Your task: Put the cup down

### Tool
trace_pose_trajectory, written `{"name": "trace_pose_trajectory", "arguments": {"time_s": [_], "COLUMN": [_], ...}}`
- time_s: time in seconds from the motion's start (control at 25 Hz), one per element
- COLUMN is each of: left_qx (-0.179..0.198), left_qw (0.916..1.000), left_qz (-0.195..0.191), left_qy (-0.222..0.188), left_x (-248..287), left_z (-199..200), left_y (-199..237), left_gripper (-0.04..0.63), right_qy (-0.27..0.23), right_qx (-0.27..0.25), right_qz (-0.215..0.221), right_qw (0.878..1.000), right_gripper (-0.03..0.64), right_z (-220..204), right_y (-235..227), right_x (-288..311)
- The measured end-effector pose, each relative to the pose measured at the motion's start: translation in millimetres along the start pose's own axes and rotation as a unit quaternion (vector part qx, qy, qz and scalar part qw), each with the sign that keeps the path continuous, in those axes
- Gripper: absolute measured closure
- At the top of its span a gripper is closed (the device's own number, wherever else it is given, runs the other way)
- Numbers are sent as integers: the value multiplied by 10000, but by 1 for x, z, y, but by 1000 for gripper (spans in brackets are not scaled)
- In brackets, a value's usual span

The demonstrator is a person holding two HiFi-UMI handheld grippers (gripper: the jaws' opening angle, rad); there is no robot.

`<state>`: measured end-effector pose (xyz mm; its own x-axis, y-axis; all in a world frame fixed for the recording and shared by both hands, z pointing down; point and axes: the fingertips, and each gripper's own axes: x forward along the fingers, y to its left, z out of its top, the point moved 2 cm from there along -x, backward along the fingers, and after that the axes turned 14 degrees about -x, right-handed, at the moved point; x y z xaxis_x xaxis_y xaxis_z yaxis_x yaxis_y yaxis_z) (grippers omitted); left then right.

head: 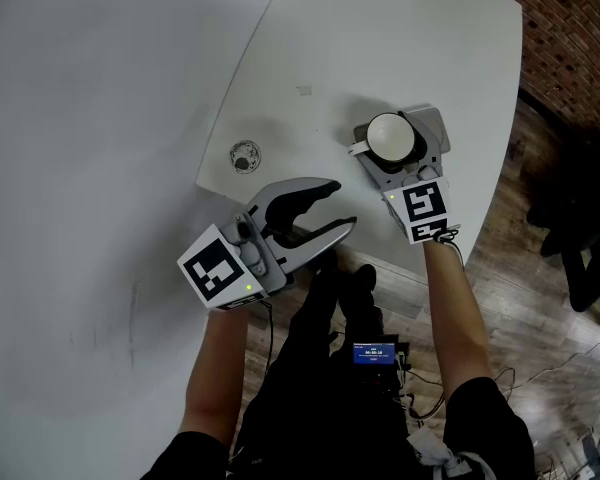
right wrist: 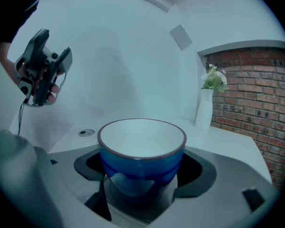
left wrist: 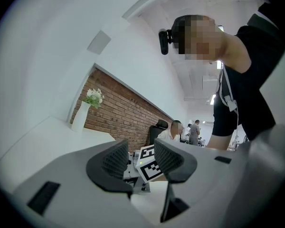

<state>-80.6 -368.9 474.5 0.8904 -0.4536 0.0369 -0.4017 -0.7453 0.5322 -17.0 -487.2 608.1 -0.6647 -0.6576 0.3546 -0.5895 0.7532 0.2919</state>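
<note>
step: cup (right wrist: 141, 163) not set down yet, right gripper (head: 400, 133) jaws clamped on its sides, right of the cable hole (head: 244, 155) | left gripper (head: 342, 205) jaws wide, empty | next: probably lower it flat onto the surface (head: 380, 28), then let go

White table (head: 380, 48), brick wall (head: 572, 23), wooden floor (head: 508, 223)

The cup (right wrist: 141, 163) is glossy blue outside and white inside, with a thin dark rim. The left gripper (head: 342, 204) and the right gripper (head: 395, 136) are pale grey with black pads, and their cubes bear black-and-white square markers. The table (head: 310, 28) is white, the brick wall (right wrist: 256, 94) reddish-brown, and the vase (right wrist: 204, 110) white.
</note>
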Motion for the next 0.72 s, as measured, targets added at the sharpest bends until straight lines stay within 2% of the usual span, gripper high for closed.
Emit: {"name": "trace_pose_trajectory", "arguments": {"time_s": [0.28,0.48,0.72], "left_qx": [6,-18,-25], "left_qw": [10000,9999,10000], "left_qz": [-2,-31,-25], "left_qy": [-38,-103,-91], "left_x": [-2,-2,-1], "left_z": [2,4,4], "left_y": [-3,-4,-9], "left_gripper": [433,433,433], "right_qy": [74,11,50], "right_qx": [89,375,550], "right_qz": [-81,-38,130], "right_qw": [9999,9993,9984], "right_gripper": [207,205,149], "right_z": [-2,-2,-7], "right_y": [-2,-3,-1], "right_x": [-1,-2,-4]}}
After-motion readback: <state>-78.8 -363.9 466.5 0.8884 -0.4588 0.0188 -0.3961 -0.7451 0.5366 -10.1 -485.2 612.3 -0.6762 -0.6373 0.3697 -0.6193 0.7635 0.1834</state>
